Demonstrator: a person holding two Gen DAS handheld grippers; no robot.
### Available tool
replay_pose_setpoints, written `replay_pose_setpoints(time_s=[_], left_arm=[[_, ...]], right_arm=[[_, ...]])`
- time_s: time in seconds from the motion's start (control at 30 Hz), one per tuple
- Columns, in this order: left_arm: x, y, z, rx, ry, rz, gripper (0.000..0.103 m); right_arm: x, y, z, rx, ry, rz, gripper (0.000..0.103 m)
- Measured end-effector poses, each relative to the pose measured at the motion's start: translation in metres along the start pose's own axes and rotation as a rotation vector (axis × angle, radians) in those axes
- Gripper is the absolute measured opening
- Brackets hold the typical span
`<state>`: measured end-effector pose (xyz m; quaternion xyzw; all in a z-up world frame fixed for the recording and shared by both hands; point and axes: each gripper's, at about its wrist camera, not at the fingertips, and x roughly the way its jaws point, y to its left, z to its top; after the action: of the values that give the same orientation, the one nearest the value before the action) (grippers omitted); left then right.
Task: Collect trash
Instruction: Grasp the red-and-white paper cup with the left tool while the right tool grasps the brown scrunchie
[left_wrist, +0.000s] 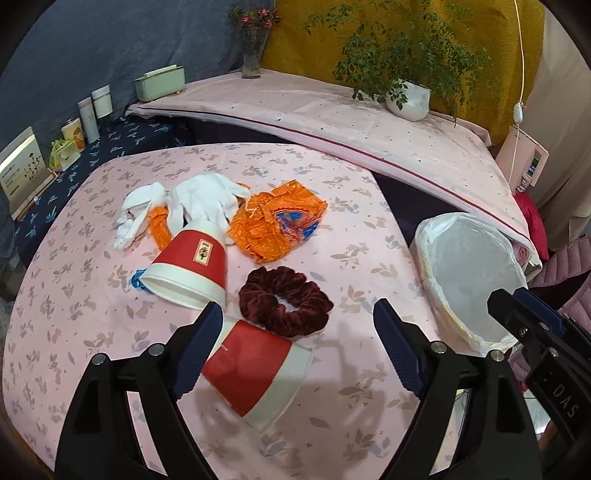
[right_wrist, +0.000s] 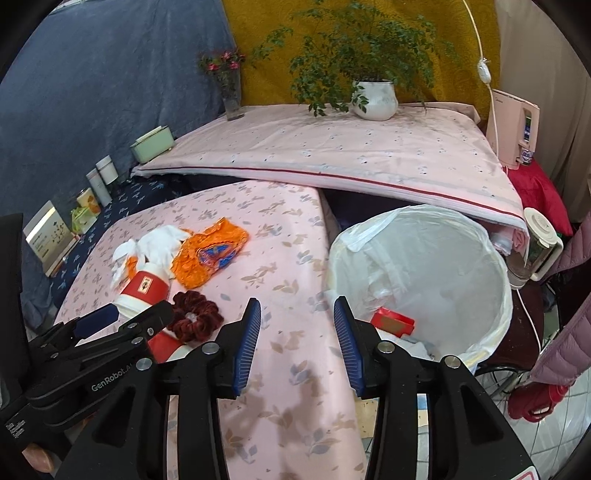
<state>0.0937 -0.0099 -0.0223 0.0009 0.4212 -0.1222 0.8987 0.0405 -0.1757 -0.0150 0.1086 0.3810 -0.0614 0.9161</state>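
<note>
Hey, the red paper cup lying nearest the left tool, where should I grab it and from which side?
Grip the near cup across its red mid-body, coming down from above. It lies on its side, mouth toward the lower right, and the open left tool already hangs over it. Squeeze gently; thin paper likely crushes.

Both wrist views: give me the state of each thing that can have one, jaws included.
left gripper: jaws open, empty
right gripper: jaws open, empty
near paper cup: on its side, flattened
far paper cup: on its side, mouth toward camera
bin: lined, open, red box inside
orange wrapper: crumpled
white gloves: lying loose
scrunchie: flat on cloth
</note>
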Motion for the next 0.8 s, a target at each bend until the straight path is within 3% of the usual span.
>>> replay_pose_setpoints(time_s=[0.1, 0.43, 0.8], left_arm=[[0.001, 0.015, -0.011, -0.005, 0.016, 0.007, 0.088], [0.011, 0.038, -0.054, 0.103, 0.05, -0.015, 0.089], [0.03, 0.046, -0.065, 0.162, 0.041, -0.064, 0.092]], right_arm=[[0.004, 0.007, -0.005, -0.002, 0.014, 0.009, 0.041], [0.019, 0.027, -0.021, -0.008, 0.066, 0.029, 0.041], [0.038, 0.045, -0.032, -0.03, 0.115, 0.042, 0.041]])
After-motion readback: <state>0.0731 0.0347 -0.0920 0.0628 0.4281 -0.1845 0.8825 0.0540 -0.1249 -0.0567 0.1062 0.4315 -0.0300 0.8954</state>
